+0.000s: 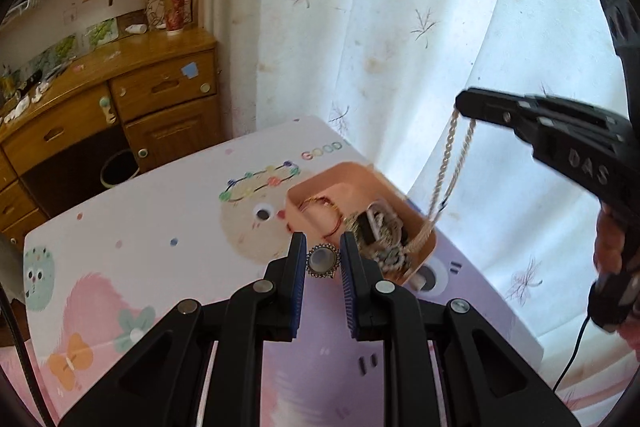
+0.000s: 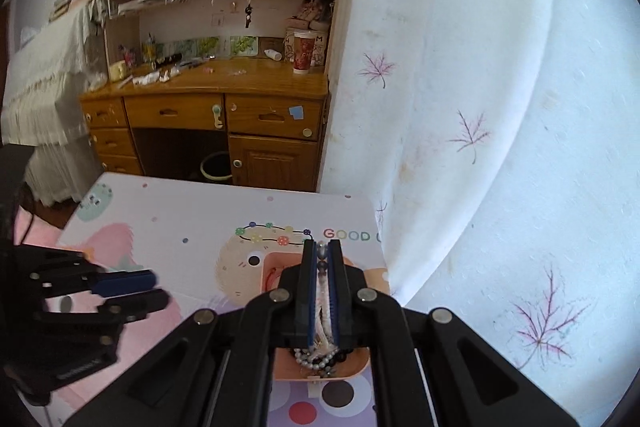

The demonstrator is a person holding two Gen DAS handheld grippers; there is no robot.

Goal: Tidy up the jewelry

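A peach tray [image 1: 340,179] sits on the cartoon-print table [image 1: 160,247], holding a red bangle [image 1: 320,211] and a heap of mixed jewelry [image 1: 380,231]. My left gripper [image 1: 322,259] is shut on a round silver brooch [image 1: 322,260], just in front of the tray's near rim. My right gripper [image 1: 460,103] is shut on a pale twisted chain [image 1: 452,163] that hangs down into the tray. In the right wrist view the right gripper [image 2: 322,247] pinches the chain [image 2: 322,251] above the tray [image 2: 360,367], with beads [image 2: 316,359] below.
A white leaf-print curtain [image 1: 380,27] hangs right behind the table. A wooden desk [image 1: 120,99] with shelves stands at the far left, a bin [image 1: 118,169] under it. The left gripper also shows at the left of the right wrist view [image 2: 132,289].
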